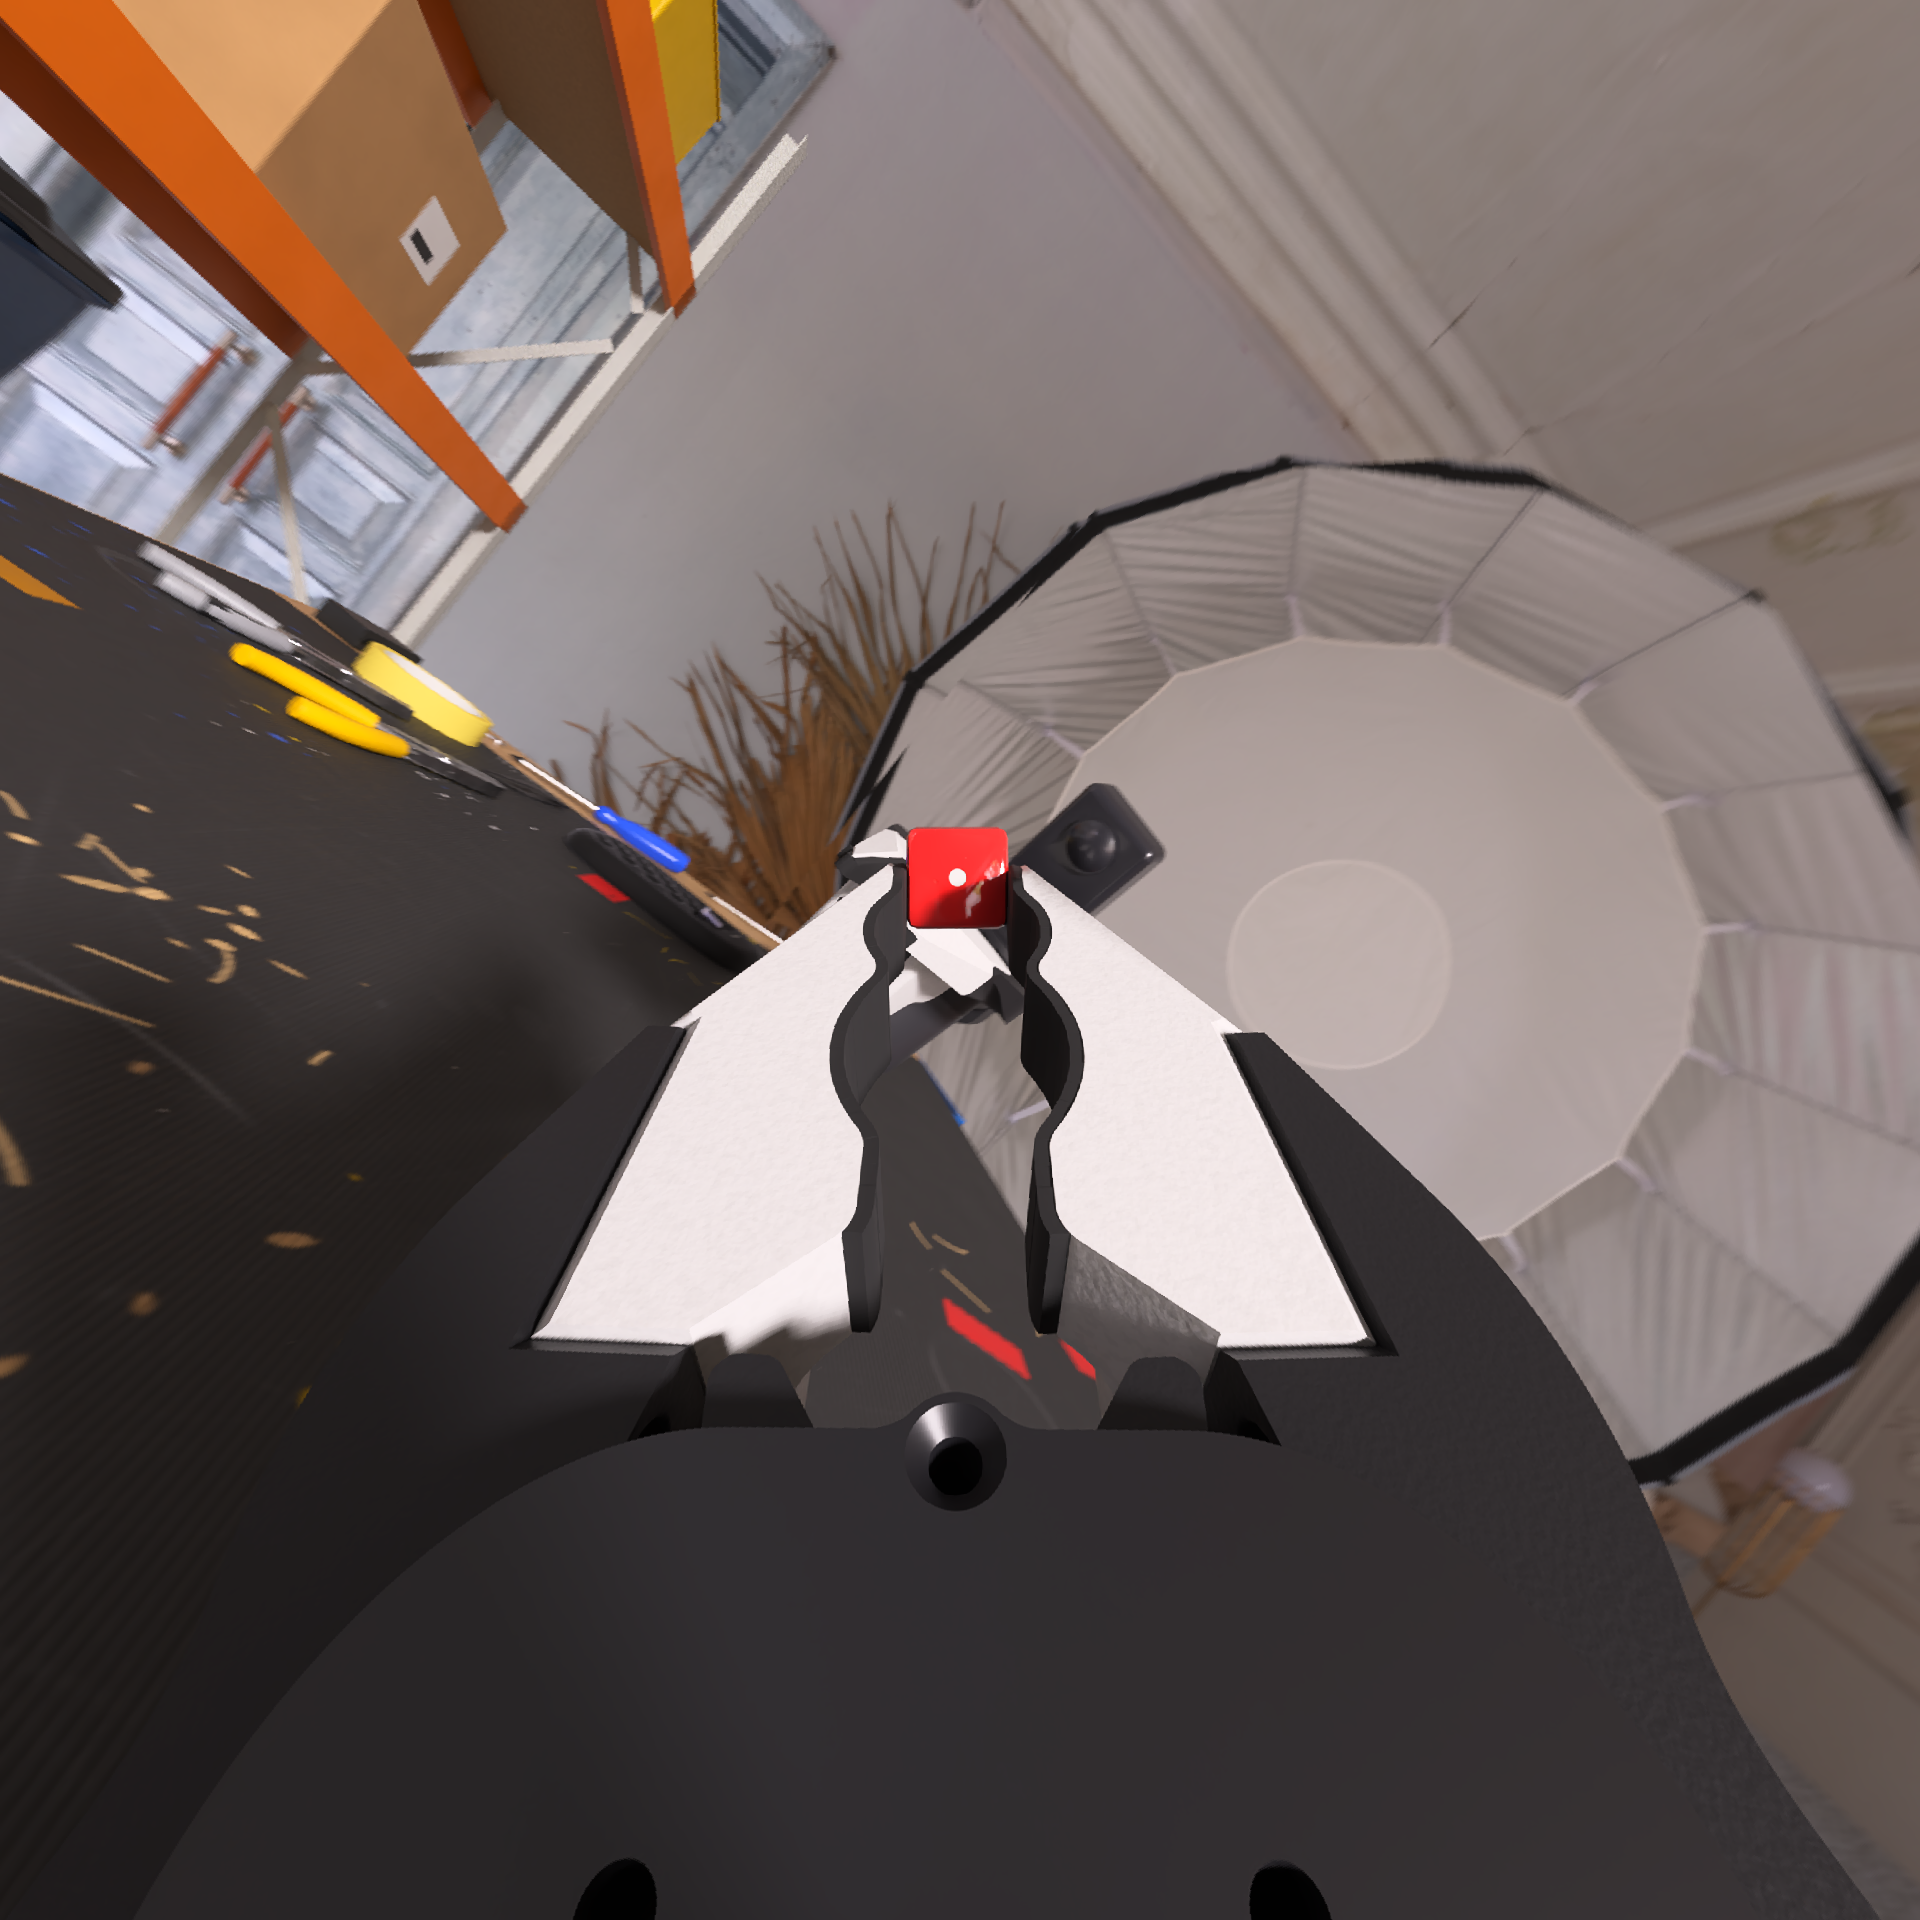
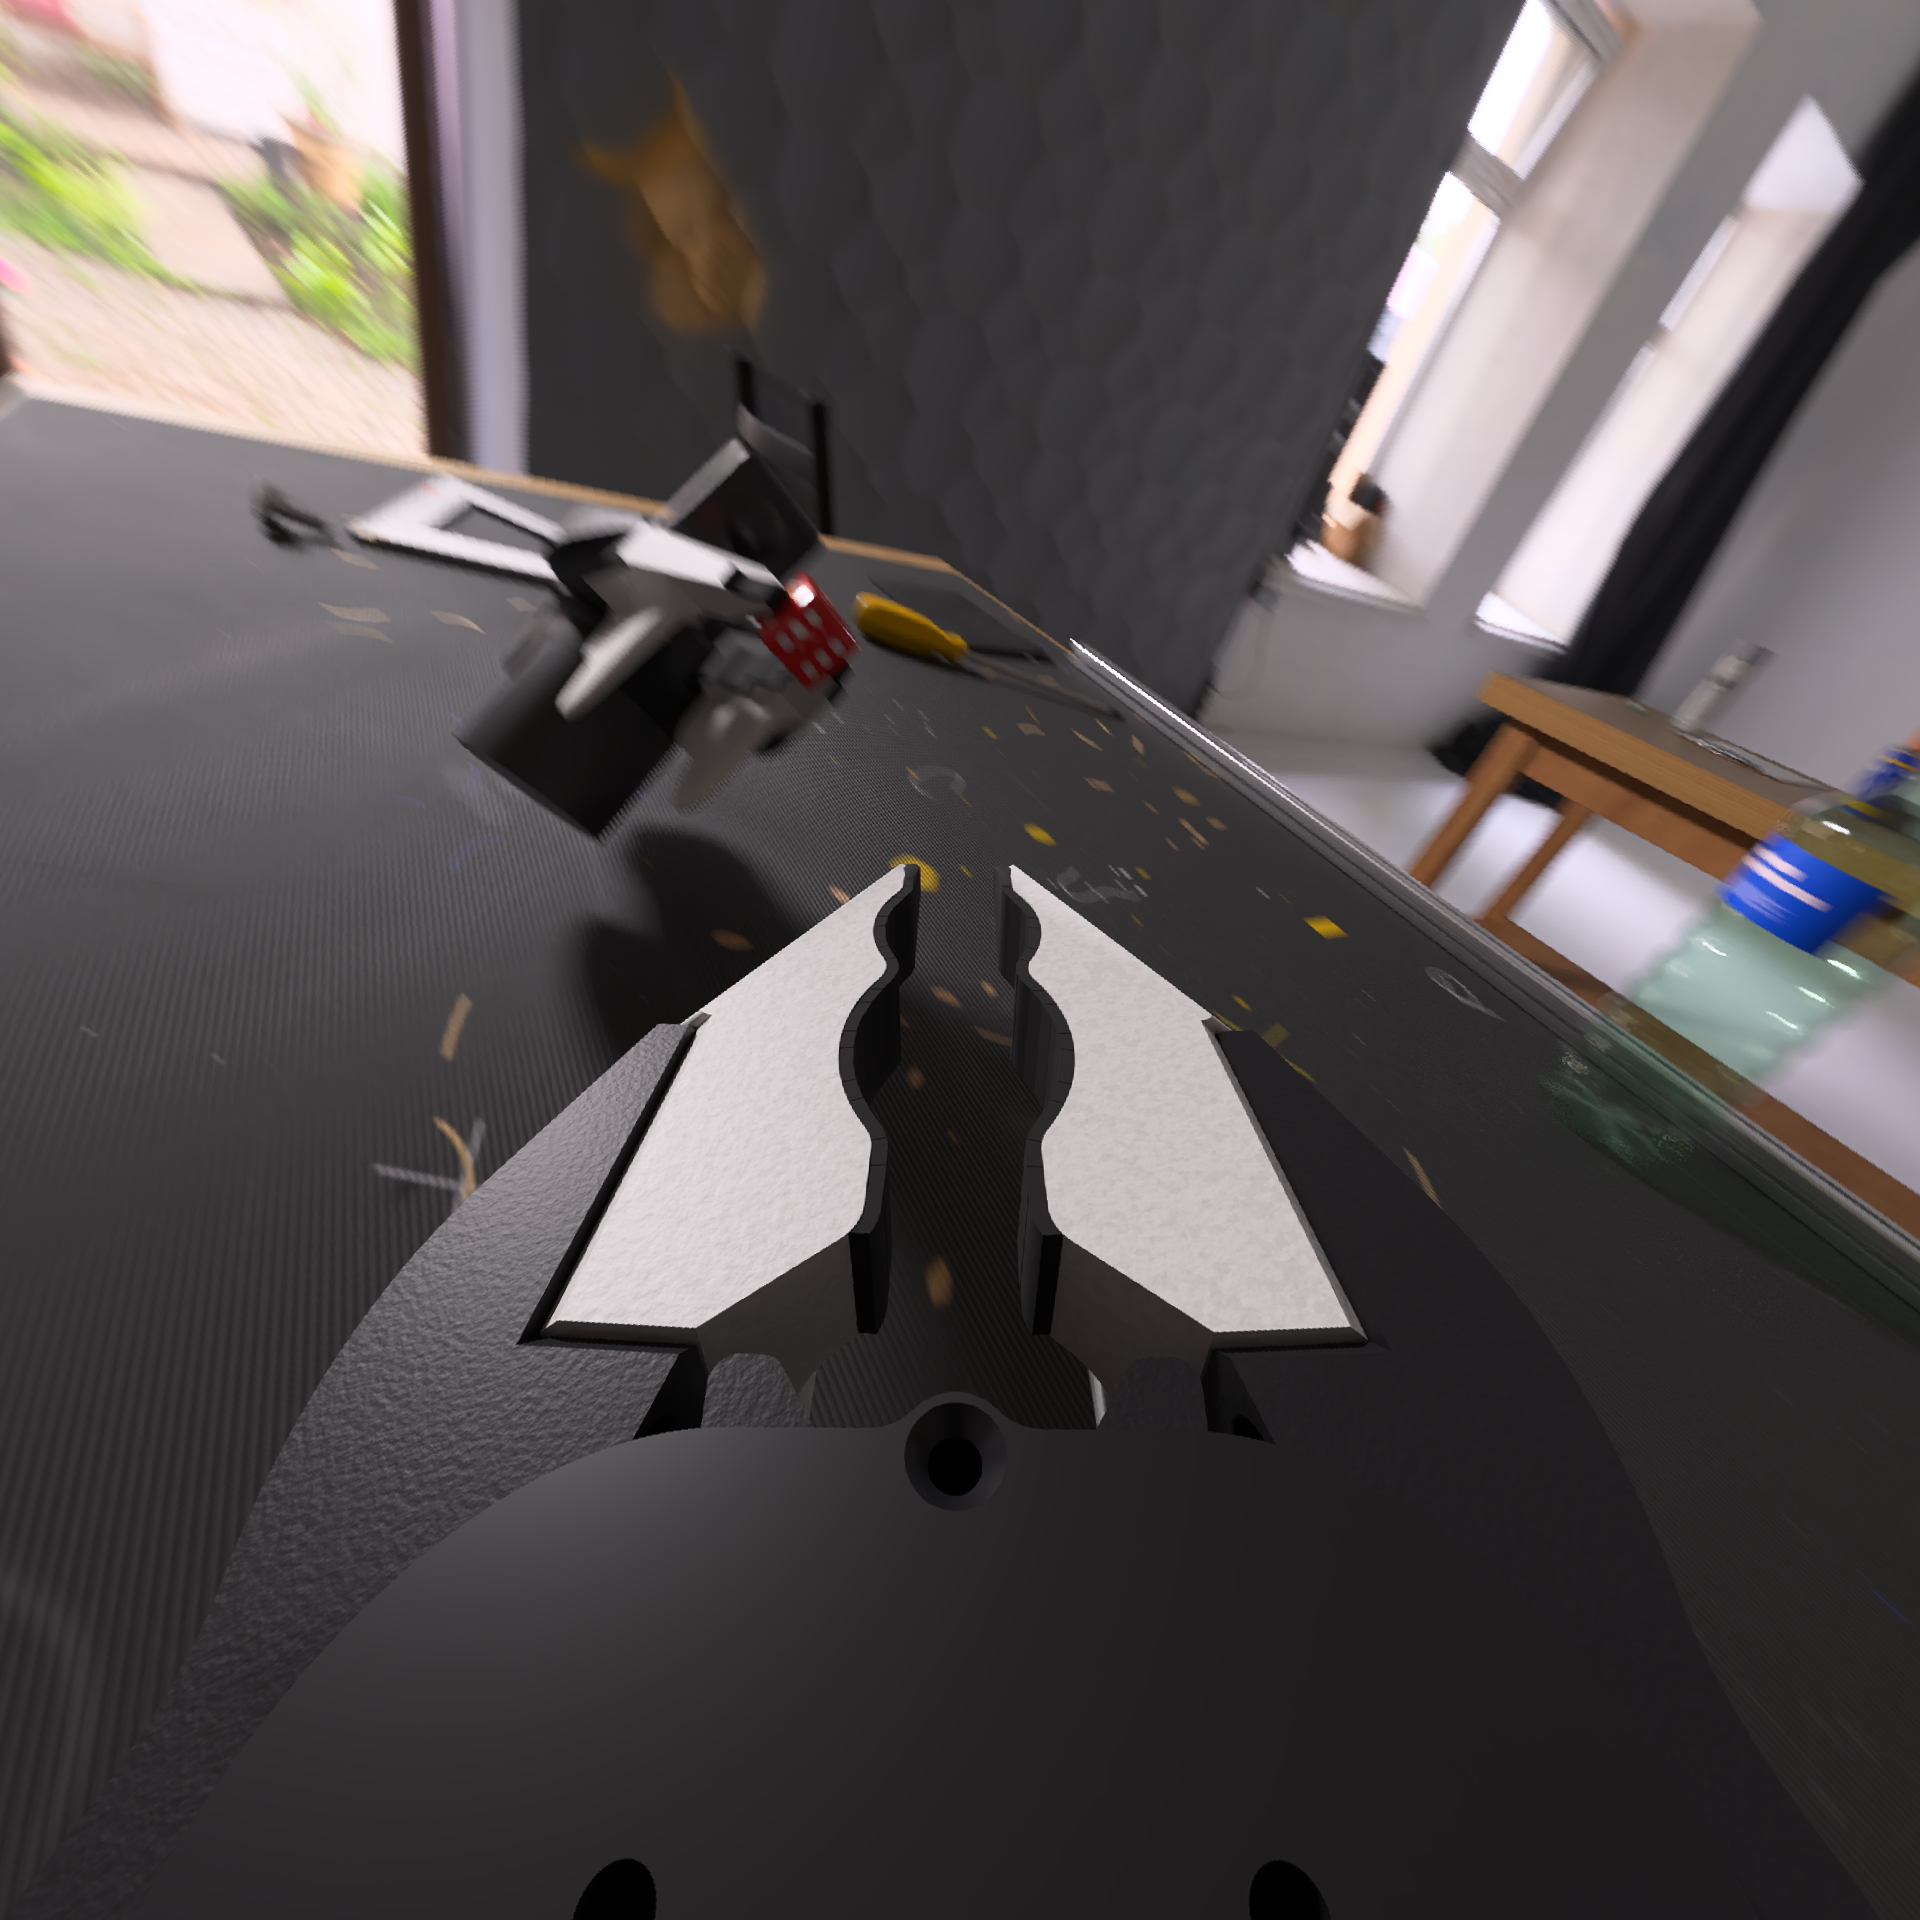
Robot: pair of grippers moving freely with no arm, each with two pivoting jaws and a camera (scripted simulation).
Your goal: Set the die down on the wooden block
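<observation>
My left gripper is shut on a red die with white pips, pinched at the fingertips and held in the air above the dark table mat. The right wrist view shows that gripper tilted over the mat with the die at its tip. My right gripper hovers low over the mat, its jaws a narrow gap apart with nothing between them. Part of it shows just behind the die in the left wrist view. No wooden block shows in either view.
Yellow-handled tools, a yellow tape roll and a blue-handled screwdriver lie near the mat's far edge. A large softbox and dried plant stand beyond. A yellow-handled screwdriver lies near the table edge; a blurred bottle is at the right.
</observation>
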